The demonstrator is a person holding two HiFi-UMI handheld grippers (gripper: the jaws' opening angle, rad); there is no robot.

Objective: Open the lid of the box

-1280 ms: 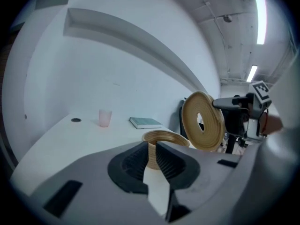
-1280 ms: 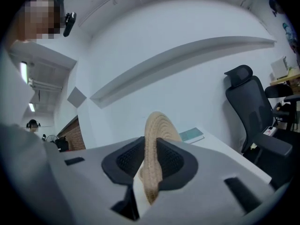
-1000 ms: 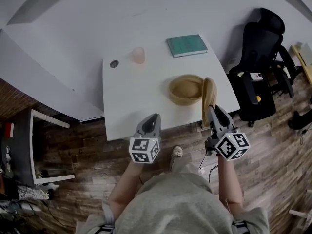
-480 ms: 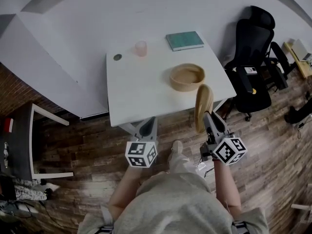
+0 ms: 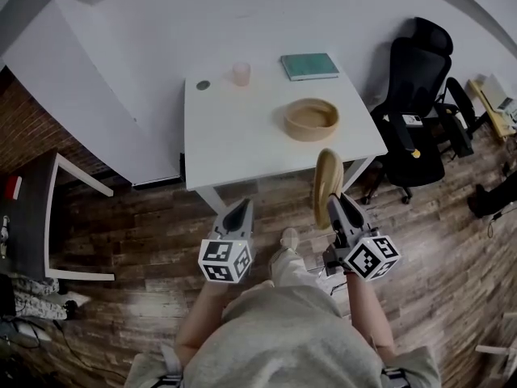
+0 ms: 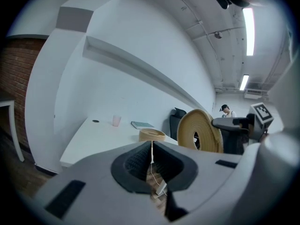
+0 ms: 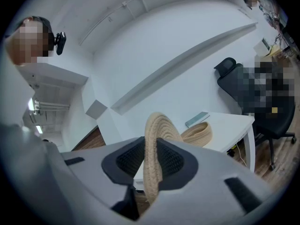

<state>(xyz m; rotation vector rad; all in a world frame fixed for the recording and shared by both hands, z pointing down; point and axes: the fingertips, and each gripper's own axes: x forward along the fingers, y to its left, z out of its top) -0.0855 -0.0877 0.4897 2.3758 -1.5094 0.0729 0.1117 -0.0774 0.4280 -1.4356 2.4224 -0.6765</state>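
- One woven lid [image 5: 326, 180] clamped edge-up in right gripper [image 5: 333, 200], lower centre-right.
- Holds left gripper [image 5: 241, 208] fully closed, empty.
- Leaves round woven box [image 5: 311, 120] lidless on white table [image 5: 234, 144], upper centre-right.

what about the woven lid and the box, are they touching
Apart. The head view shows the lid clamped in the right tool, out past the table edge, with bare table between it and the box.
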